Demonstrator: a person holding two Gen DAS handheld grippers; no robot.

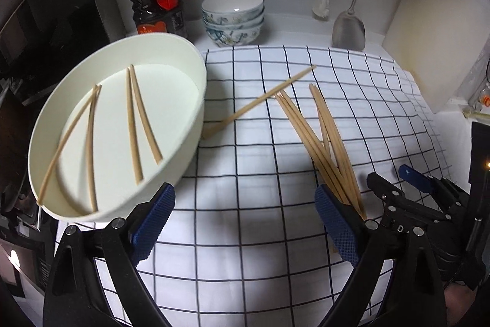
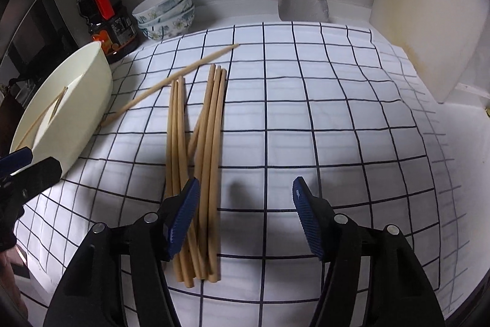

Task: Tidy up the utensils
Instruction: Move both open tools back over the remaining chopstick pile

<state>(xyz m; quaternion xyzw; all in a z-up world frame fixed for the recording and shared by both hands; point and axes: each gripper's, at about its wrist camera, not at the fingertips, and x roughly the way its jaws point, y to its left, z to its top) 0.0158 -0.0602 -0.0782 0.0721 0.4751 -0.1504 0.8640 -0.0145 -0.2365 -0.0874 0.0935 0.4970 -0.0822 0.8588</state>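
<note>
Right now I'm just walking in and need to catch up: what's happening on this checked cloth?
A person with two handheld grippers is sorting chopsticks. Four already lie in the white bowl. A bundle of chopsticks and one stray chopstick lie on the checked cloth. The right gripper hovers open over the bundle's near end, gripping nothing. The left gripper is open beside the bowl.

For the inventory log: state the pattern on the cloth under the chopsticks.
White cloth with a thin dark grid; clearest in the right wrist view.

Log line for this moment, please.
left gripper: open, empty | right gripper: open, over chopstick bundle | white tub: four chopsticks inside | stray chopstick on checked cloth
</note>
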